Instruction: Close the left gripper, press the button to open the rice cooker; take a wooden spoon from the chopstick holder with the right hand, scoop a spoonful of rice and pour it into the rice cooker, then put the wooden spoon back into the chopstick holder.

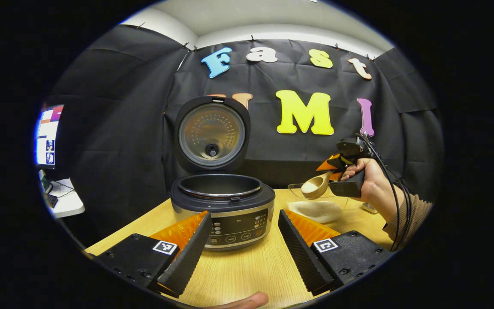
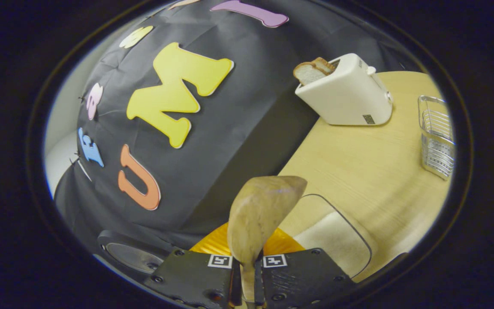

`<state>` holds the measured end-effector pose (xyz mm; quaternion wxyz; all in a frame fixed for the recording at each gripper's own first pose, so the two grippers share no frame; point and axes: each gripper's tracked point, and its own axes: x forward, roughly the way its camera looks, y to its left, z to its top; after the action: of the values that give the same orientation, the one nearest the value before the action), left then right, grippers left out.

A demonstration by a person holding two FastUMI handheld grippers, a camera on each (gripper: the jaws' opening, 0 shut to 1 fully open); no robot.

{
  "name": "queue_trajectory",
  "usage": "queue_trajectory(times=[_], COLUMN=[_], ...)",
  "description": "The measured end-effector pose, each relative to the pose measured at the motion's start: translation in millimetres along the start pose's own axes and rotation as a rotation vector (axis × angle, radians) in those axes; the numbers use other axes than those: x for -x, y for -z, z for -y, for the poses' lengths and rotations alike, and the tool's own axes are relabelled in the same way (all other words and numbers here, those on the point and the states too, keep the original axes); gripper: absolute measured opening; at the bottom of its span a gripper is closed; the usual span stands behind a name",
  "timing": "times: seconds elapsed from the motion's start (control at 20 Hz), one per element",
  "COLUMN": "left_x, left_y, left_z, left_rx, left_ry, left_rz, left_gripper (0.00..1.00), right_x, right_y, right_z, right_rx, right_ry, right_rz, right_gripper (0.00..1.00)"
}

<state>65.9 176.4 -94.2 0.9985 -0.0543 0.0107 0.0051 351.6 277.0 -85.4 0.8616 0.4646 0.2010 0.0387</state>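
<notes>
The rice cooker stands on the table with its lid raised upright and its dark inner pot exposed. My left gripper is open just in front of it, the fingers framing the control panel. To the right, a hand holds my right gripper, shut on the wooden spoon, whose bowl hovers above a clear container of white rice. In the right gripper view the wooden spoon rises from between the fingers of my right gripper, over the rice container. The cooker lid peeks in at lower left.
A white toaster with a slice of bread stands at the table's back. A wire mesh holder sits near the table's right edge. A monitor glows on a side desk at far left. A fingertip shows at the bottom edge.
</notes>
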Motion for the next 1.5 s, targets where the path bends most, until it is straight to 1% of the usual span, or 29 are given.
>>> queue_trajectory(times=[0.15, 0.3, 0.4, 0.6, 0.85, 0.95, 1.0, 1.05, 1.2, 1.25, 1.4, 1.5], left_x=[7, 13, 19, 26, 40, 44, 46, 46, 48, 49, 50, 54], left_y=[-2, -1, 1, 2, -2, -2, -1, -1, 0, 2, 6, 7], left_z=[-9, -18, -22, -33, -48, -52, -57, -60, -65, -65, -75, -78], left_rx=[0.0, 0.017, 0.027, 0.036, 0.049, 0.055, 0.054, 0.055, 0.072, 0.076, 0.068, 0.071], left_ry=[-0.018, -0.032, -0.039, -0.063, -0.09, -0.105, -0.114, -0.122, -0.131, -0.132, -0.149, -0.159], left_rz=[0.004, 0.007, 0.004, 0.001, 0.016, 0.013, 0.014, 0.014, 0.011, 0.009, 0.001, 0.0], left_gripper=[0.99, 1.0, 0.99, 1.0, 0.99, 0.99, 0.99, 0.99, 1.0, 0.99, 0.99, 1.0], right_x=[13, 28, 37, 50, 45, 39, 36, 31, 19, 15, 6, 7], right_y=[0, 11, 19, 39, 86, 106, 115, 127, 157, 166, 181, 184], right_z=[-26, -57, -80, -129, -170, -183, -189, -194, -203, -204, -210, -214], right_rx=[-0.012, -0.054, -0.062, -0.021, 0.025, 0.072, 0.1, 0.127, 0.211, 0.248, 0.403, 0.47], right_ry=[-0.032, -0.088, -0.12, -0.182, -0.216, -0.22, -0.223, -0.221, -0.208, -0.201, -0.185, -0.185], right_rz=[0.0, -0.035, -0.046, -0.054, -0.123, -0.137, -0.141, -0.149, -0.177, -0.185, -0.192, -0.178], right_gripper=[0.11, 0.11, 0.11, 0.11, 0.11, 0.1, 0.11, 0.1, 0.1, 0.1, 0.11, 0.11])
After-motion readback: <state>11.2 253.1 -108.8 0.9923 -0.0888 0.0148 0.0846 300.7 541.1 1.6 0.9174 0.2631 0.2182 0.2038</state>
